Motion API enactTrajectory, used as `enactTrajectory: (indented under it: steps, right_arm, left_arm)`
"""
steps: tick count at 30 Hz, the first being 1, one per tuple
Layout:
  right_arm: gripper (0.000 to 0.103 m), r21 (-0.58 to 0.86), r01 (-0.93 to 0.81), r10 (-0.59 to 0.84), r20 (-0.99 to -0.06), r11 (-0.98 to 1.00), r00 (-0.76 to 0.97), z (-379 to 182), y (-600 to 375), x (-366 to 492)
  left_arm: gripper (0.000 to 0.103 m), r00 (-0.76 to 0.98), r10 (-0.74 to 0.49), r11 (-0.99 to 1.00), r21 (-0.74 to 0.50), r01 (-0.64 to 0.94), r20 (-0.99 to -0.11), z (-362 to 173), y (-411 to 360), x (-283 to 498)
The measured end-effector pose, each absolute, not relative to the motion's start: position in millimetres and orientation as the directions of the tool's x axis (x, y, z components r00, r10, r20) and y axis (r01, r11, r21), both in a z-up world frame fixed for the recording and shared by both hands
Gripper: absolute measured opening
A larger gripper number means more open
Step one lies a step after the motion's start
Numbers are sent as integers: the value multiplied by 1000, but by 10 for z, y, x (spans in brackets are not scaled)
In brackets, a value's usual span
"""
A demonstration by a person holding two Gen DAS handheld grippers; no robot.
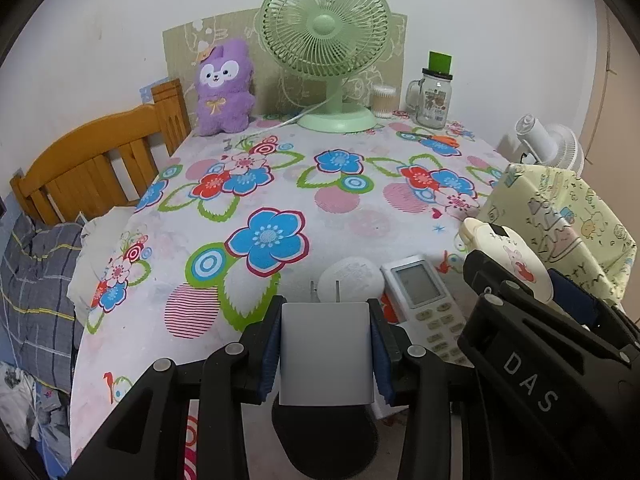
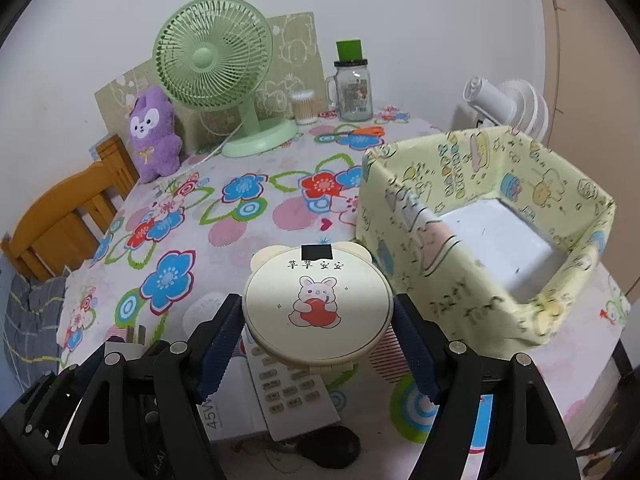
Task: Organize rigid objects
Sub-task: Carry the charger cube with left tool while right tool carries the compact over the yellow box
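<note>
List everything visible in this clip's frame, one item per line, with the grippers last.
Charger block: 1, grey, held in left gripper.
Round compact: 1, cream with rabbit print, held in right gripper.
Fabric bin: 1, pale yellow-green printed, right side of table, looks empty.
Remote control: 1, white, near table edge.
Round pad: 1, white, beside remote.
Comb: 1, pink, under compact.
Desk fan: 1, green, far edge.
Plush toy: 1, purple, left of fan.
Glass mug jar: 1, clear, green straw lid.
Cotton swab tub: 1, clear.
Scissors: 1, orange handles.
Clip fan: 1, white, behind bin.
Tablecloth: 1, floral.
Left gripper: black, blue pads.
Right gripper: black, blue pads.
</note>
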State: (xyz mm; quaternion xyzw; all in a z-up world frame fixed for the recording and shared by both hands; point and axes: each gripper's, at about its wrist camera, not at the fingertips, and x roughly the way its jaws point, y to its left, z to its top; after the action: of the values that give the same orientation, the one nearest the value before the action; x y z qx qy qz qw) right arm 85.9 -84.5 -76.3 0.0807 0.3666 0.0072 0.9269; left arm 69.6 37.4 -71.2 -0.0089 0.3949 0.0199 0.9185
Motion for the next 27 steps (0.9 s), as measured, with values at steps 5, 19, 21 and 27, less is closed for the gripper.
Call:
enactTrajectory:
  steps: [5,19,21,27]
  right_arm:
    - [76,139,41,63,-666,989,743,-652,-917,785]
    - [76,119,15,65,-639,993,766,-392,-1141,620]
    - [76,113,4,69,-637,994,768,-351,-1159,612]
    - [76,114,-22,89,-629,993,773,-241,-1229,634]
  left_arm:
    - [40,696,25,999,4,-33,-717,-627,281,626]
    - [40,704,10,1000,10,-4,-710,-404,8,535]
    - [40,703,12,1000,17,0,-711,-375,-36,537]
    - [40,710,28,999,45,6,-703,-277,-175,573]
